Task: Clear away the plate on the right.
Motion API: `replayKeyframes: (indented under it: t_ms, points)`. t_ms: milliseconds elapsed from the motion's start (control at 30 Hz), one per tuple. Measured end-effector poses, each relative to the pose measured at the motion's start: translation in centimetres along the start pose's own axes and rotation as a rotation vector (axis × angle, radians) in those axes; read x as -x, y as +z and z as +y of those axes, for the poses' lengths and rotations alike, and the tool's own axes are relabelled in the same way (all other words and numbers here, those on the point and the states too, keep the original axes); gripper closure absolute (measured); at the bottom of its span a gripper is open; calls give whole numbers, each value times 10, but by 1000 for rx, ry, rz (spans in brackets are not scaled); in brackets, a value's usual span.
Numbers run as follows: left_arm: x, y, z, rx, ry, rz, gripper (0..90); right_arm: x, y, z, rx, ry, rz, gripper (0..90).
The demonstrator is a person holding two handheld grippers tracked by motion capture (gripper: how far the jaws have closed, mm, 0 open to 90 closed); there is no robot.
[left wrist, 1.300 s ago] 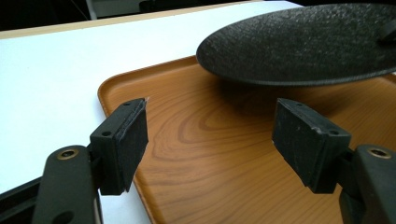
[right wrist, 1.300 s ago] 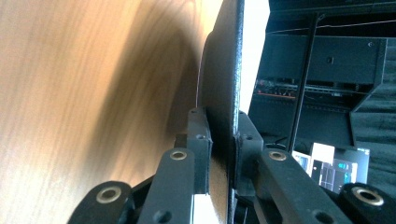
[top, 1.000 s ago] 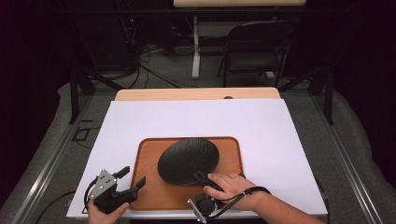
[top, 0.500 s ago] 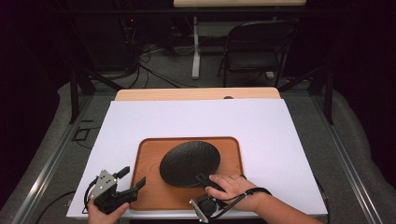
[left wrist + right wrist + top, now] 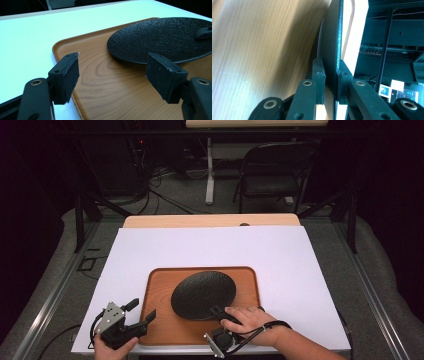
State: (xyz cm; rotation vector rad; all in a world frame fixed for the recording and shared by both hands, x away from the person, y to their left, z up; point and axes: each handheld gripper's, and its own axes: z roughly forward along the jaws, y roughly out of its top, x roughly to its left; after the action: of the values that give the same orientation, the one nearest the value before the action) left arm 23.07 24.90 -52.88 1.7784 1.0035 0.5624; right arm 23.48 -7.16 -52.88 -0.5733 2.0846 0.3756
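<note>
A round black textured plate lies on a wooden tray at the near middle of the white table. My right gripper is turned on its side and shut on the plate's near rim, one jaw under and one over it. At the tray's near left corner my left gripper hangs open, nothing between its pads. From that gripper's view the plate lies ahead on the tray, and one right jaw tip rests on its far edge.
The white sheet covers most of the table, with a wooden strip at its far edge. A black chair, a desk leg and cables stand on the floor beyond. Metal rails run along both sides.
The plate has shifted slightly right and settled lower on the tray, still in the right gripper. Both hands stay where they were.
</note>
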Motion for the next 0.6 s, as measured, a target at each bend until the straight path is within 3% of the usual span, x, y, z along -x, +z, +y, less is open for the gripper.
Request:
replayKeyframes:
  t_ms: [600]
  points:
    - [0, 0, 0, 0, -1, 2, 269, -11, -1, -3, 20, 8, 11, 830]
